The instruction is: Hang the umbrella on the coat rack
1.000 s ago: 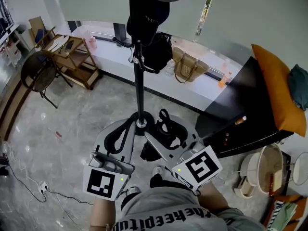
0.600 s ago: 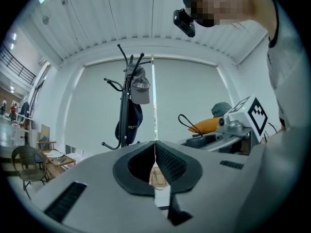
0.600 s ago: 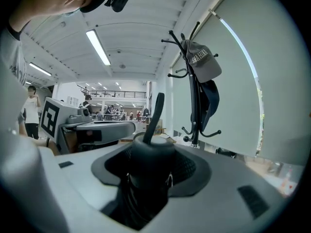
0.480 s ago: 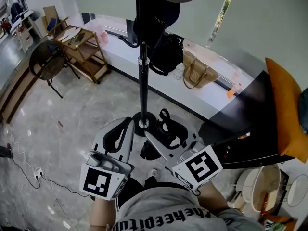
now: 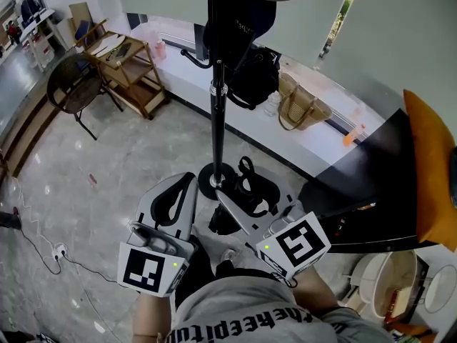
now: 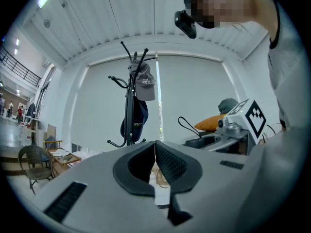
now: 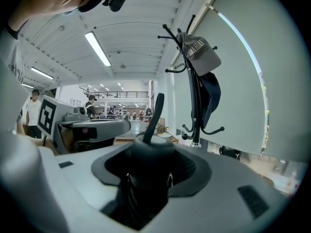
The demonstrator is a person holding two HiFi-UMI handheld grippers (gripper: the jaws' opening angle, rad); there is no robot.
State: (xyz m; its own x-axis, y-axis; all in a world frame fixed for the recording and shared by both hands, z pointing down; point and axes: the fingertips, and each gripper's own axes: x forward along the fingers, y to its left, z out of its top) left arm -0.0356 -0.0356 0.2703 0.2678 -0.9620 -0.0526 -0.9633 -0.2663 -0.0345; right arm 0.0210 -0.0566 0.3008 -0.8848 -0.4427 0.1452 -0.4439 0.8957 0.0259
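Currently the right gripper (image 5: 241, 206) is clamped on the black umbrella (image 7: 147, 152), jaws around its handle end, strap (image 7: 155, 114) sticking up past them. The left gripper (image 6: 155, 154) is pressed together with nothing in it. We hold both low in front of the body, just short of the coat rack (image 5: 216, 113) base on the floor. The umbrella is well below every hook.

Risks as we see them:
- The strap loop looks small. If we come at a hook off-angle, it slips past the tip and the umbrella drops on release.
- The top hooks carry a grey cap (image 7: 200, 52) and a dark blue cap (image 7: 212, 97). Lifting along the pole could knock one off. The lower hooks (image 7: 213, 131) look free, so they're the safer target.
- The pole is thin on a small round base, so a shove from a gripper could rock it.
- The left gripper can't spread the loop as it stands.

Can't make out:
- The rack top is cut off in the head view.
- The umbrella body is mostly hidden under the right gripper, so its length is unknown.
- We can't tell whether the black bag (image 5: 250, 77) hangs on the rack or sits on the ledge behind.
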